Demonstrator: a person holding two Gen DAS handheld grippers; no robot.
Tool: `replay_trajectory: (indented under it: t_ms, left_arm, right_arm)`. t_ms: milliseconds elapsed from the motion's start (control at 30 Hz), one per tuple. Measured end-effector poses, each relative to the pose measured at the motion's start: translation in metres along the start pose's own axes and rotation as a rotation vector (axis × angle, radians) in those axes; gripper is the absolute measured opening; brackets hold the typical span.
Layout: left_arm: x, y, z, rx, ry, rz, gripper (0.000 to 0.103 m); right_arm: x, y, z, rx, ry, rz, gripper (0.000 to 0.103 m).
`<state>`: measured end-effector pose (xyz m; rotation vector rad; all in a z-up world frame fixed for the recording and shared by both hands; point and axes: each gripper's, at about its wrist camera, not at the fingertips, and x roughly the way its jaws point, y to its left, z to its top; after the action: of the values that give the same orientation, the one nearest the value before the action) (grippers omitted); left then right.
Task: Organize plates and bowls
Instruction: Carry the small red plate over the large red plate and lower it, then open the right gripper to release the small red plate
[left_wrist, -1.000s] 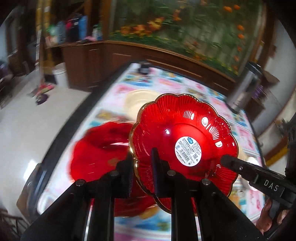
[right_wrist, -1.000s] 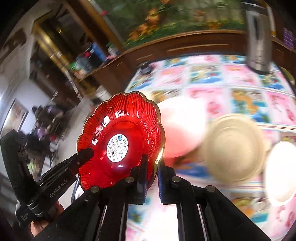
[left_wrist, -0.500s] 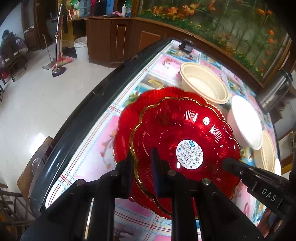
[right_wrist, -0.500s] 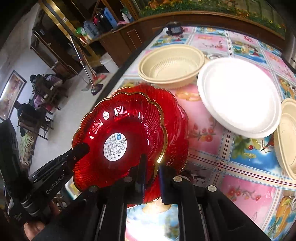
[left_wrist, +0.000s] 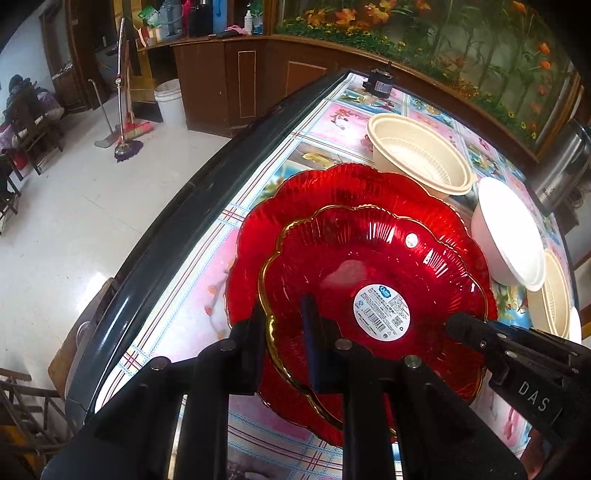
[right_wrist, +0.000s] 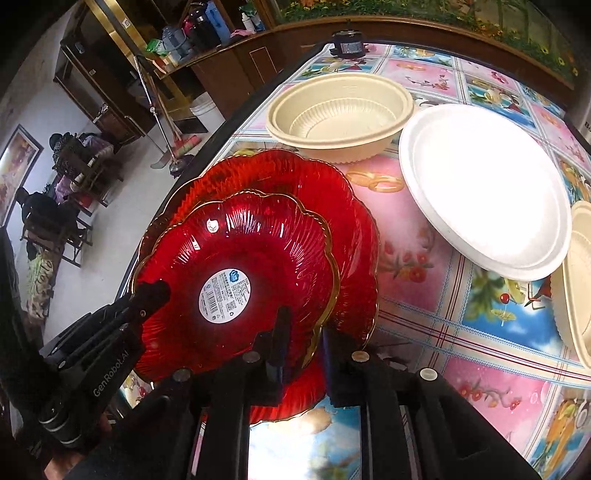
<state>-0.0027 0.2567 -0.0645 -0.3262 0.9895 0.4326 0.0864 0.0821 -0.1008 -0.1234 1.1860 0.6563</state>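
Observation:
A small red glass plate with a gold rim and a white sticker lies low inside a larger red plate on the table. I cannot tell whether it rests fully on it. My left gripper is shut on the small plate's near rim. It shows in the right wrist view as a black tip at the plate's left edge. My right gripper straddles the opposite rim; its jaws are opening, and the rim stands between them with a slight gap. Its tip shows in the left wrist view.
Beyond the red plates stand a beige ribbed bowl, a white plate and another beige bowl at the right. The dark table edge runs close on the left. A steel jug stands far right.
Both grippers carried the small red plate down and over onto the larger red plate, then stopped. The right gripper's jaws have parted slightly around the rim.

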Motion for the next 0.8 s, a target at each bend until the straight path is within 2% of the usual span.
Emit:
replay_trajectory:
  t_ms: [500, 700, 800]
  left_arm:
    - [0.009, -0.006, 0.005, 0.025, 0.016, 0.060, 0.017]
    - [0.010, -0.007, 0.006, 0.022, 0.022, 0.063, 0.020]
    - [0.010, -0.008, 0.006, 0.025, 0.037, 0.059, 0.021]
  right_arm:
    - [0.009, 0.006, 0.005, -0.031, 0.014, -0.060, 0.022]
    - [0.012, 0.007, 0.007, -0.034, 0.023, -0.064, 0.024]
    - [0.009, 0.010, 0.008, -0.041, 0.020, -0.061, 0.032]
